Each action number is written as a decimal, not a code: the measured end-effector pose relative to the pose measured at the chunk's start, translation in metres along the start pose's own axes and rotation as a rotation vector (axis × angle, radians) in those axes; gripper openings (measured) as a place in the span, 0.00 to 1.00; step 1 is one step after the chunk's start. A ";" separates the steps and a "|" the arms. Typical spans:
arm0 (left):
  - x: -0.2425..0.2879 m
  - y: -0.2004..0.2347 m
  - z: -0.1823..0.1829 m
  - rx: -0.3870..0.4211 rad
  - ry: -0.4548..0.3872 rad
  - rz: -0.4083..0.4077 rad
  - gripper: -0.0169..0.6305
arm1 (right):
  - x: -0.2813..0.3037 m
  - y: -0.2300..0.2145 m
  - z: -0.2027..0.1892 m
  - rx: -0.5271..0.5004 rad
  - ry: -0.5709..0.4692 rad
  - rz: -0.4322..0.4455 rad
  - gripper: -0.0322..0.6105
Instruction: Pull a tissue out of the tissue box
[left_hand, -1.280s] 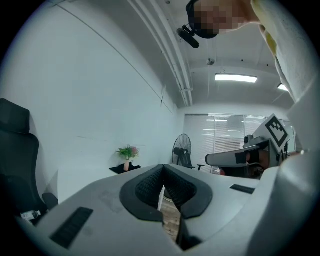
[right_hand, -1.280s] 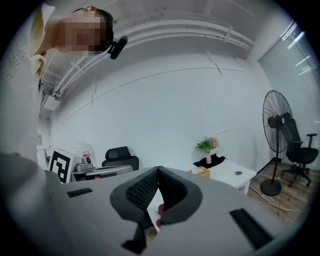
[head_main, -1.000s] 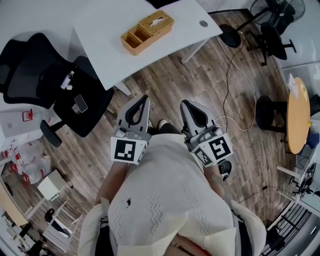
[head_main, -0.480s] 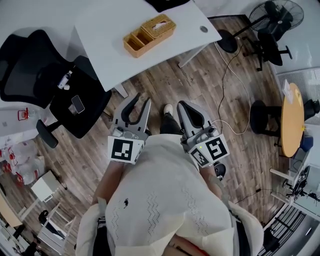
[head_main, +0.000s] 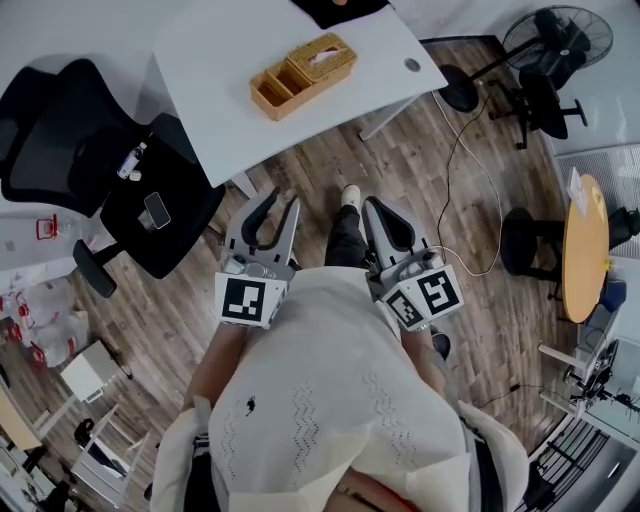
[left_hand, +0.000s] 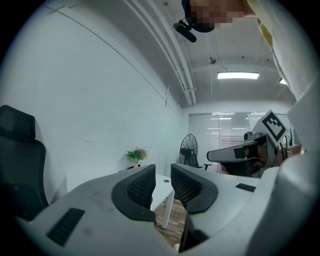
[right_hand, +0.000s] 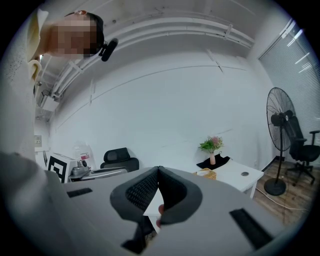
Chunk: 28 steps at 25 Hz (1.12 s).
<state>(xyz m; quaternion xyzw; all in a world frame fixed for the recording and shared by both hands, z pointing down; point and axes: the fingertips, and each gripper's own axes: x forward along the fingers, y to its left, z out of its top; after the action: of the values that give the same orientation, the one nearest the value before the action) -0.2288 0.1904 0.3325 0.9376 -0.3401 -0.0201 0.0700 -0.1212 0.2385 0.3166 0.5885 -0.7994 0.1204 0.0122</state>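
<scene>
Wood-plank floor, white desk (head_main: 230, 60) well ahead.

Head view: wicker tissue box (head_main: 322, 58) sits toward the desk's right end, touching a wicker tray (head_main: 270, 90). Left gripper (head_main: 284, 200) and right gripper (head_main: 374, 206) hang at the waist, well apart from it.

Left gripper view: jaws a narrow slit apart, nothing between.

Right gripper view: pads meet at the tips, empty.

Judgement: approach first. Open one claw, pinch only the white tuft at the slot, and pull straight up. Office chair (head_main: 150, 210) crowds the left, a floor cable (head_main: 455, 150) the right; the lane between looks open.
</scene>
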 end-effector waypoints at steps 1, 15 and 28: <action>0.002 0.000 0.000 0.003 0.000 0.003 0.18 | 0.001 -0.002 0.000 0.001 -0.002 0.003 0.05; 0.065 0.009 -0.002 0.022 0.005 0.101 0.18 | 0.037 -0.062 0.006 0.001 0.017 0.075 0.05; 0.150 0.019 0.002 0.000 0.009 0.235 0.18 | 0.097 -0.130 0.032 -0.025 0.072 0.260 0.05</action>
<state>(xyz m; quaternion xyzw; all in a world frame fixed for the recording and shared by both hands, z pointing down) -0.1261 0.0795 0.3345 0.8913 -0.4475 -0.0076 0.0732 -0.0247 0.1053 0.3244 0.4749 -0.8695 0.1321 0.0326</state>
